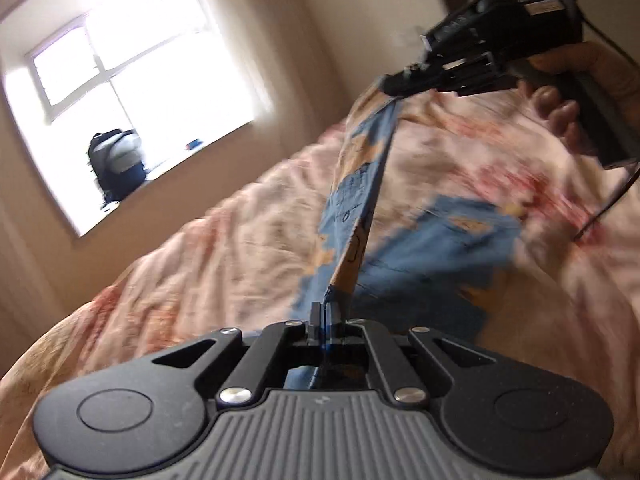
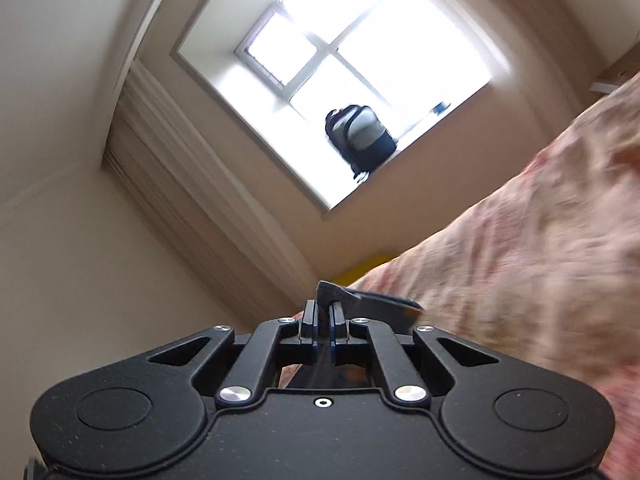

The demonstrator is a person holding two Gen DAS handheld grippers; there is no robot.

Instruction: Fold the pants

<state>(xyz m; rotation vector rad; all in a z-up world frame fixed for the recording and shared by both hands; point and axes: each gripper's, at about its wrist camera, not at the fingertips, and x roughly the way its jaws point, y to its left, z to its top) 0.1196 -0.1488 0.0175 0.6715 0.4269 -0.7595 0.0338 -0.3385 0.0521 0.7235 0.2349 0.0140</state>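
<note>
The left gripper [image 1: 325,312] has its jaws pinched tight on an edge of the blue patterned pants [image 1: 448,240]; the right gripper [image 1: 394,88] has its jaws clamped on the far end of the same edge, a hand [image 1: 568,104] on its handle; the cloth runs taut between them, the rest draping onto the floral bed [image 1: 200,248]; a backpack [image 2: 360,136] sits on the windowsill.

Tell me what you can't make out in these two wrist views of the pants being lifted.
- Pants, left wrist view: print blurred; far end hidden by the right gripper.
- Pants, right wrist view: only a dark scrap shows between the closed fingers; the rest lies below the housing.
- Left gripper: absent from the right wrist view.
- Window: overexposed, outdoors unreadable.
- Bedspread: pattern smeared by motion.
</note>
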